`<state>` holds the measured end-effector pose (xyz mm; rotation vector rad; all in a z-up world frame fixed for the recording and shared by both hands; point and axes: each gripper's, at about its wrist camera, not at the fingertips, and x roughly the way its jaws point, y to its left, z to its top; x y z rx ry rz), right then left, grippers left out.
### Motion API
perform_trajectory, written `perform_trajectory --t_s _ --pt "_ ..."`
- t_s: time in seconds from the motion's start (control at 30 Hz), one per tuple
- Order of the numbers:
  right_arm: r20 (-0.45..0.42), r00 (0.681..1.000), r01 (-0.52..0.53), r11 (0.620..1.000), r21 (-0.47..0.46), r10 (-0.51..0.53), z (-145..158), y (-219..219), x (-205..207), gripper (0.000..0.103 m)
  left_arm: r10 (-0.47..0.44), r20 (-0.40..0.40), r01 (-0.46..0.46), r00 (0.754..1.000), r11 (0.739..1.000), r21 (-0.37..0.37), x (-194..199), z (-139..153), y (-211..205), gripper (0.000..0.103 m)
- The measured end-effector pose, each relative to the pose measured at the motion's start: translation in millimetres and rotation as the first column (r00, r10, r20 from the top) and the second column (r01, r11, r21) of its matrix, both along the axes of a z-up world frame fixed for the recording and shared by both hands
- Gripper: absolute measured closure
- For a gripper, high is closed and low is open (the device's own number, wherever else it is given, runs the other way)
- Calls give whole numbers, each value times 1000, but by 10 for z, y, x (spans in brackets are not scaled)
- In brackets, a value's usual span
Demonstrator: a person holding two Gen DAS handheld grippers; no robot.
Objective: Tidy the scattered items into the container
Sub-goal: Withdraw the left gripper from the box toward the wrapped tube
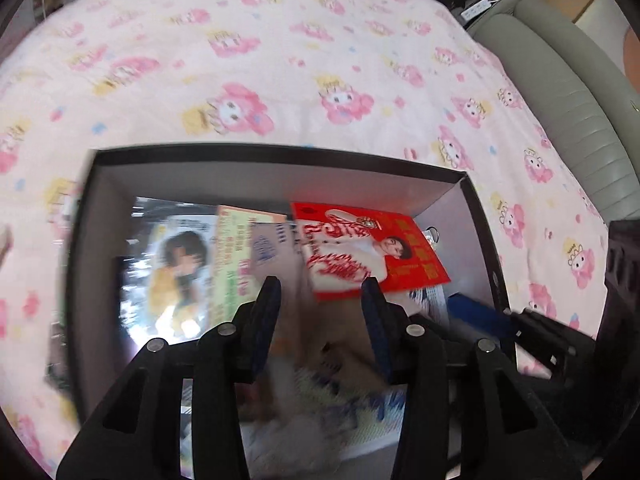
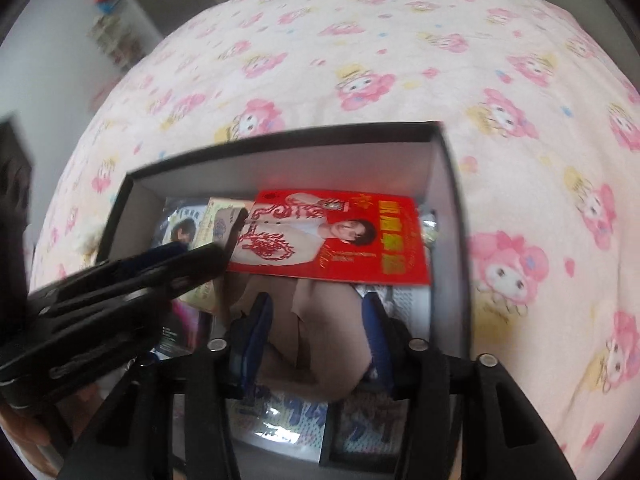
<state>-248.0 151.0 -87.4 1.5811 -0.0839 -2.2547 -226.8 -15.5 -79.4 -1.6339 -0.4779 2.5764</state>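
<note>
A black box (image 1: pixel 280 152) (image 2: pixel 280 138) with grey inner walls stands on the bed. Inside lie a red card (image 1: pixel 372 248) (image 2: pixel 340 240) with a portrait, a glossy photo card (image 1: pixel 176 264) (image 2: pixel 182 230), a green-yellow card (image 1: pixel 236 256) (image 2: pixel 216 220) and a beige soft item (image 1: pixel 316 320) (image 2: pixel 320 332). My left gripper (image 1: pixel 322 292) (image 2: pixel 224 240) hovers over the box's middle, jaws apart, holding nothing. My right gripper (image 2: pixel 316 312) (image 1: pixel 492 316) reaches in from the box's right side. The beige item lies under its spread fingers and runs past the left one.
A pink bedspread (image 1: pixel 280 60) (image 2: pixel 520 120) with cartoon figures surrounds the box on all sides. A grey padded headboard (image 1: pixel 560 100) runs along the bed's right edge. More printed cards (image 2: pixel 280 416) lie at the box's near end. A shelf (image 2: pixel 112 40) stands against the far wall.
</note>
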Motion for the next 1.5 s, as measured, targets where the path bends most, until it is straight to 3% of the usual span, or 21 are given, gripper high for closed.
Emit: perform_trajectory --t_s 0.17,0.27,0.53,0.63,1.07,1.5 --pt "-49 994 95 995 -31 -97 231 118 196 53 3 -54 -4 999 1000 -30 390 269 -76 53" --pt "-114 988 101 994 -37 -104 404 112 395 51 -5 -82 2 997 999 -38 582 395 -79 49" --pt "-175 979 92 993 -75 -104 597 -34 984 48 -19 -138 11 990 998 -63 1115 621 -112 45" --pt "-202 974 86 993 -82 -101 666 -93 1152 48 -17 -150 11 989 999 -40 1293 681 -196 45" --pt "-217 976 -55 994 -93 34 783 -721 1743 48 25 -183 -30 983 999 -25 2001 808 -790 46" --pt "-193 966 -182 983 -29 173 641 -1581 1949 48 122 -155 -124 980 992 -1 2395 572 -1602 46"
